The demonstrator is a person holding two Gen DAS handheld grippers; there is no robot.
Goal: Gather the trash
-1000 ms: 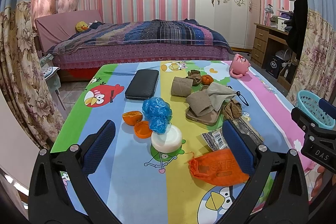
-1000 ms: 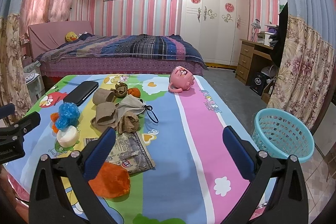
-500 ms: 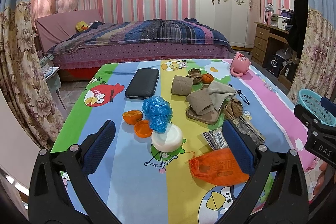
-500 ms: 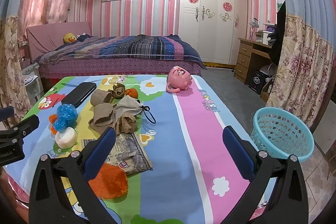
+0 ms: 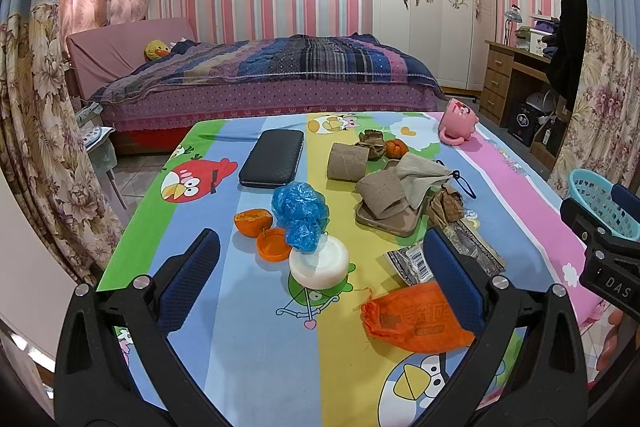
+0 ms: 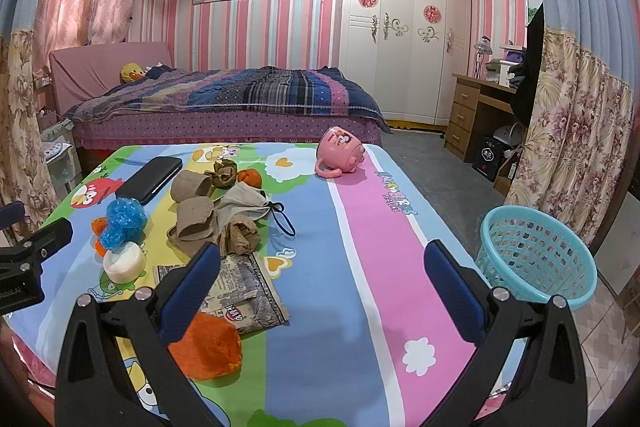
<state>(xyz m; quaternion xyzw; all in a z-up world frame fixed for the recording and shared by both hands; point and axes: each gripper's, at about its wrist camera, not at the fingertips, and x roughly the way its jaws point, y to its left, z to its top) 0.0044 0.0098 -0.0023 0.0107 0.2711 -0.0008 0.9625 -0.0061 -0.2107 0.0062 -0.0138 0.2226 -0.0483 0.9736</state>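
Trash lies on the cartoon tablecloth: an orange bag, a white lid, a crumpled blue plastic, orange peel, an orange cap, a printed wrapper, cardboard rolls and brown paper. My left gripper is open and empty above the near table edge. My right gripper is open and empty over the table's right half. A teal basket stands on the floor to the right, also seen in the left wrist view.
A black case, a tipped pink mug, a brown tray and a grey cloth pouch are on the table. A bed stands behind, a desk to the right.
Both grippers have drifted slightly; the view of the table has barely shifted. Nothing was taken hold of or let go.
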